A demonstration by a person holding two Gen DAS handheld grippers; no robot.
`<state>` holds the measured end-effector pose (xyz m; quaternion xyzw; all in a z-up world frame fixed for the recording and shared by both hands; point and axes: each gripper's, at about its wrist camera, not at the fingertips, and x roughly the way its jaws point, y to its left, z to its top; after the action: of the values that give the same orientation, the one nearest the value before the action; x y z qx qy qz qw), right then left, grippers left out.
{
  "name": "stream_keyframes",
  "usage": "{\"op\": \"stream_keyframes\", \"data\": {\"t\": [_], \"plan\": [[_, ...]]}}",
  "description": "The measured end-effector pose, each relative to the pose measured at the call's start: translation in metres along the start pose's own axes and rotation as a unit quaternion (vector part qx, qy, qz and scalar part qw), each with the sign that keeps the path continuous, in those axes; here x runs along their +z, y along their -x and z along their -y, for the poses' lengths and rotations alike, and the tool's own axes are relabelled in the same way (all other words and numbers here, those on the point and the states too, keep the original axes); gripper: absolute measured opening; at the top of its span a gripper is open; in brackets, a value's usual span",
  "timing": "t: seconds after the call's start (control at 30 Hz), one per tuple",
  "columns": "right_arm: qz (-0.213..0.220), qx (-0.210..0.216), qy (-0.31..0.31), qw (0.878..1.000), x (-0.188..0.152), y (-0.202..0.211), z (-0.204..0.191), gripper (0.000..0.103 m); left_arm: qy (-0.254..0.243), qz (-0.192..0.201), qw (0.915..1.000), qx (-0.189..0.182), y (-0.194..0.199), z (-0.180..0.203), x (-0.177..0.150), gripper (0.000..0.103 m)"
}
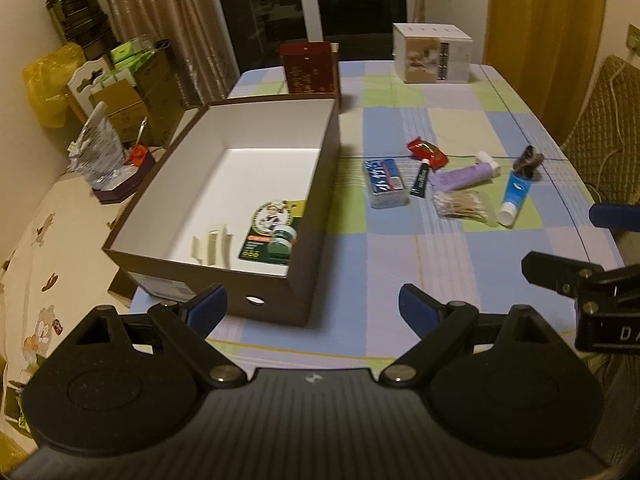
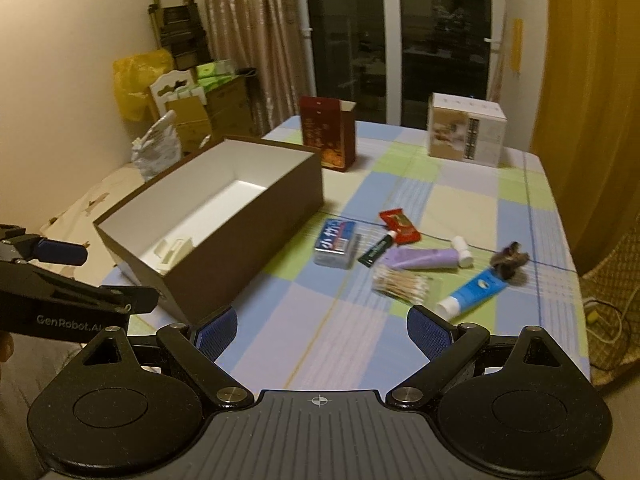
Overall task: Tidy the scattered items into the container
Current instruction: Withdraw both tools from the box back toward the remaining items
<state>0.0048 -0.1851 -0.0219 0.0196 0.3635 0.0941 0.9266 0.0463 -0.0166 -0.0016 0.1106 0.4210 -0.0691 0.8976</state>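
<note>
Both grippers are waiting low at the near side of the table, and both are empty with their fingers wide apart: the left gripper (image 1: 313, 307) is pointing at the brown box (image 1: 312, 216), and the right gripper (image 2: 321, 330) is pointing at the little pile of things on the checked tablecloth (image 2: 320, 344). The box is sitting open on the left, with a green card (image 1: 272, 228) and some pale bits already lying inside. The pile is lying well to its right. The blue tissue pack (image 2: 335, 242) is looking soft and light, so squeezing it across its short sides should be working. The purple tube (image 2: 424, 258) and the blue tube (image 2: 474, 292) are looking smooth and squashy, so they may be slipping; holding them near the middle seems best. The bag of cotton swabs (image 2: 400, 282) is crinkly and floppy. The red packet (image 2: 400, 224) and the small dark tube (image 2: 376, 250) are lying close together. The dark hair clip (image 2: 510, 264) is lying by the blue tube. There is open cloth in front of the pile, but the box wall is tall, so things are needing a lift over it.
</note>
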Motion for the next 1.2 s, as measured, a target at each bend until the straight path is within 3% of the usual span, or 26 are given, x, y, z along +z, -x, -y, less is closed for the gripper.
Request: {"op": "stream_keyframes", "data": {"t": [0.33, 1.2], "plan": [[-0.010, -0.026, -0.035, 0.999, -0.010, 0.000, 0.029, 0.097, -0.035, 0.002, 0.9990, -0.028, -0.016, 0.028, 0.000, 0.091], [-0.064, -0.057, -0.093, 0.992, -0.032, -0.036, 0.080, 0.097, -0.069, -0.045, 0.9947, -0.061, -0.079, 0.060, -0.001, 0.091]]}}
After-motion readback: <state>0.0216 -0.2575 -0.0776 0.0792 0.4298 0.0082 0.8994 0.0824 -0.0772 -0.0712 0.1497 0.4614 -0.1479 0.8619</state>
